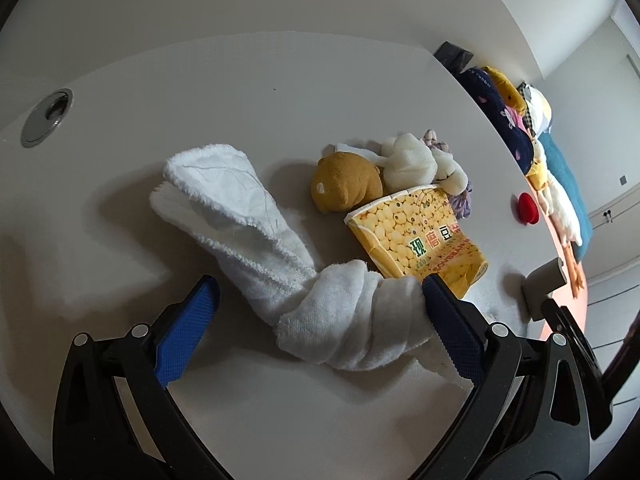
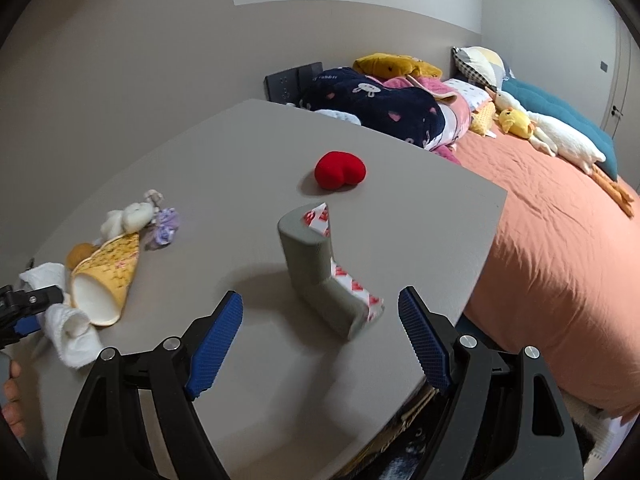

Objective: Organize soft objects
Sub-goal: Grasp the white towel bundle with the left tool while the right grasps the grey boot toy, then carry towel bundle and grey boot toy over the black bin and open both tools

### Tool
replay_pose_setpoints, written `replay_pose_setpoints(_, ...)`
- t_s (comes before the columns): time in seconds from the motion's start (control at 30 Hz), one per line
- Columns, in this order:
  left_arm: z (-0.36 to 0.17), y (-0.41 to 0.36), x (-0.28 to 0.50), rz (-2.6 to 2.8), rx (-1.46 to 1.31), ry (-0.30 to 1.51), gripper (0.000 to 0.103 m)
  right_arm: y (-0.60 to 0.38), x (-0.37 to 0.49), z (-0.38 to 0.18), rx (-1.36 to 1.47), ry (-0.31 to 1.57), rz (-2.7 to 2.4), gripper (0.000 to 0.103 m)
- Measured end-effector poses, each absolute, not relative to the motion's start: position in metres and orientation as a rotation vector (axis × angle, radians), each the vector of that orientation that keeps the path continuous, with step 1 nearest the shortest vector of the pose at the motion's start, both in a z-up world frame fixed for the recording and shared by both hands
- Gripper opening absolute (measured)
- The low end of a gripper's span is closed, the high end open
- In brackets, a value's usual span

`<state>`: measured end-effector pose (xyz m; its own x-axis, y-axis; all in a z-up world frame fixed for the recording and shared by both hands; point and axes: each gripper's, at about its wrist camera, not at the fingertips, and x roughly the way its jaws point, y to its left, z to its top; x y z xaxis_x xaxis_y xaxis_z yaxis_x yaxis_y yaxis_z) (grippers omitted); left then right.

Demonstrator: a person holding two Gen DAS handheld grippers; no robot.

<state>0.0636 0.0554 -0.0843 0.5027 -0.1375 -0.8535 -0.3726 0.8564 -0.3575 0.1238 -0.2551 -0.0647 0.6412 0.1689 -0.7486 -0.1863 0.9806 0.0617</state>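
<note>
A white fluffy towel point(image 1: 224, 200) lies twisted on the grey table point(image 1: 240, 80). Its rolled end rests between the wide-apart fingers of my left gripper point(image 1: 319, 282), touching the right pad point(image 1: 448, 328). Beyond it a yellow corn-print paper cup point(image 1: 416, 232) lies on its side, with a brown plush point(image 1: 344, 180), a white plush point(image 1: 412, 160) and a purple soft toy point(image 1: 460, 204) at its mouth. In the right wrist view my right gripper point(image 2: 320, 294) stands open, just short of a grey L-shaped foam piece point(image 2: 316, 264) with red-and-white tape. A red heart plush point(image 2: 340, 170) sits farther back.
A bed with an orange sheet point(image 2: 540, 248) borders the table's right edge, piled with a navy blanket point(image 2: 380, 108), pillows and a white goose plush point(image 2: 560, 136). A round metal cable grommet point(image 1: 46, 118) is set in the table at far left. A person's hand point(image 2: 10, 392) shows at lower left.
</note>
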Motion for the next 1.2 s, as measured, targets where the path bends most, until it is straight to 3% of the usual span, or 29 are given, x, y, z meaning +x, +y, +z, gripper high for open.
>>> replay_pose_setpoints(0.2,-0.086,0.052,0.066,0.146,-0.498,1.053,0.097,-0.251,0.144,-0.075,-0.048,0.875,0.198,0.081)
replay_pose_setpoints(0.3,-0.085,0.049,0.067,0.128,-0.496,1.037,0.086,-0.248,0.147,-0.080,-0.062,0.884,0.198,0.077)
replay_pose_setpoints(0.37,-0.083,0.045,0.066,0.107,-0.496,1.033,0.077,-0.248,0.146,-0.081,-0.062,0.884,0.201,0.056)
replay_pose_setpoints(0.43,-0.079,0.040,0.066,0.111,-0.464,1.023,0.071,-0.250,0.146,-0.083,-0.046,0.898,0.207,0.046)
replay_pose_setpoints(0.53,-0.074,0.033,0.064,0.106,-0.444,0.998,0.063,-0.250,0.143,-0.082,-0.040,0.899,0.220,0.041)
replay_pose_setpoints(0.63,-0.070,0.035,0.059,0.087,-0.471,0.938,0.051,-0.252,0.138,-0.078,-0.004,0.893,0.248,0.013)
replay_pose_setpoints(0.87,-0.057,0.039,0.046,0.028,-0.493,0.869,0.037,-0.258,0.123,-0.062,0.054,0.871,0.263,0.012)
replay_pose_setpoints(1.2,-0.010,0.029,0.015,-0.009,-0.418,0.759,0.036,-0.268,0.089,-0.033,0.097,0.808,0.270,0.012)
